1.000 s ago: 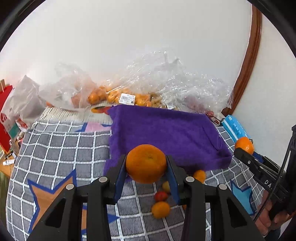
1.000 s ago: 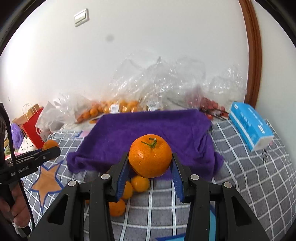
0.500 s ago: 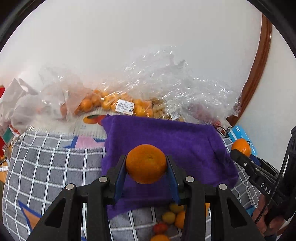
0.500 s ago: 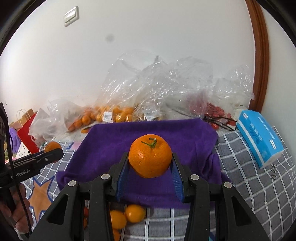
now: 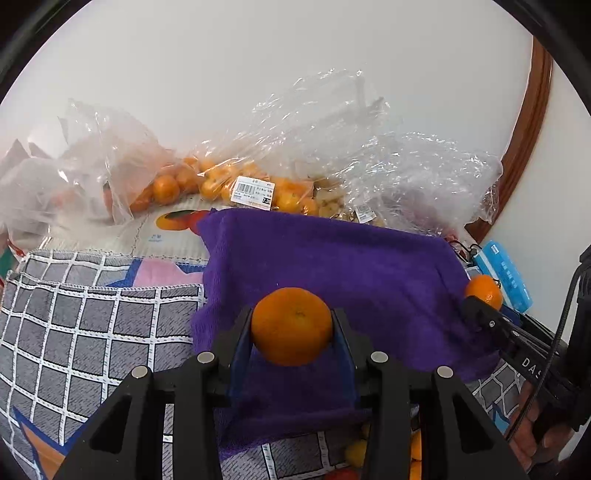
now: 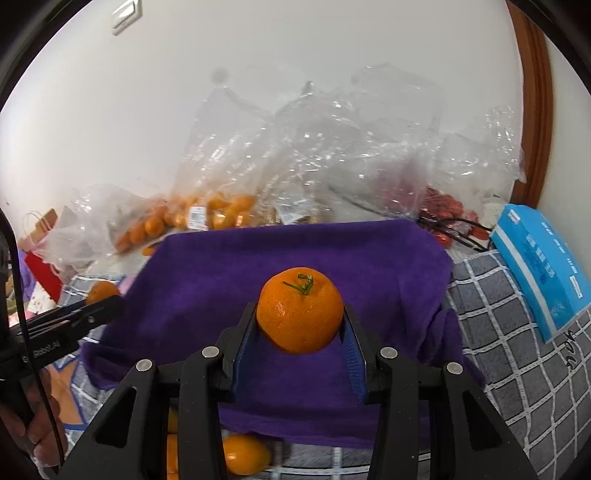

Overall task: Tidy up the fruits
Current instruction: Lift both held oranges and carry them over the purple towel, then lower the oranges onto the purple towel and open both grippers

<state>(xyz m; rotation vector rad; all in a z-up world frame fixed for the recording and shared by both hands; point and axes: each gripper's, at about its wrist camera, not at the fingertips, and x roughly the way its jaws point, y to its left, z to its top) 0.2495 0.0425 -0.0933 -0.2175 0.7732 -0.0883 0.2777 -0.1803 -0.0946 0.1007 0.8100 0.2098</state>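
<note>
**Two oranges held over the towel**

Each round orange mandarin (image 5: 291,326) (image 6: 299,311) sits clamped at its widest part in our left claw (image 5: 291,332) and right claw (image 6: 300,325), above the purple terry towel (image 5: 332,266). We judge them light, soft-skinned, bruisable.

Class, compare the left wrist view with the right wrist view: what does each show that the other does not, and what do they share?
Only the left wrist view shows the barcode label read clearly and the printed fruit picture. Only the right wrist view shows the wall switch, the red paper bag and the orange's green stem. Both show the purple towel, the blue box, and each gripper's jaws shut on an orange.
</note>
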